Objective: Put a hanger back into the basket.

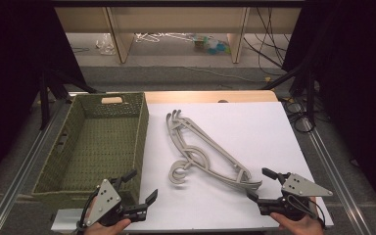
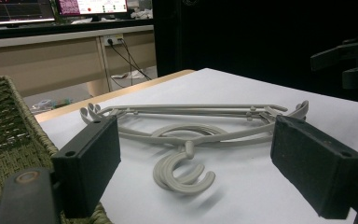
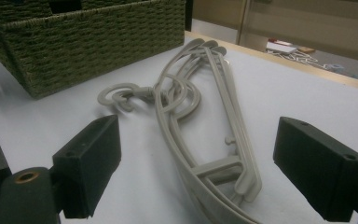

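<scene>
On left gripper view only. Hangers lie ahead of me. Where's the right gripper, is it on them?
Observer: Not on them. The right tongs are open at the near end of the hangers, one jaw on each side of that end.
Operator: The basket next to me, anything inside?
Observer: The high view looks straight into the basket: just bare green weave on its floor, nothing lying in it.

three grey hangers (image 1: 203,149); one woven basket (image 1: 142,128); two grippers (image 1: 138,191)
</scene>
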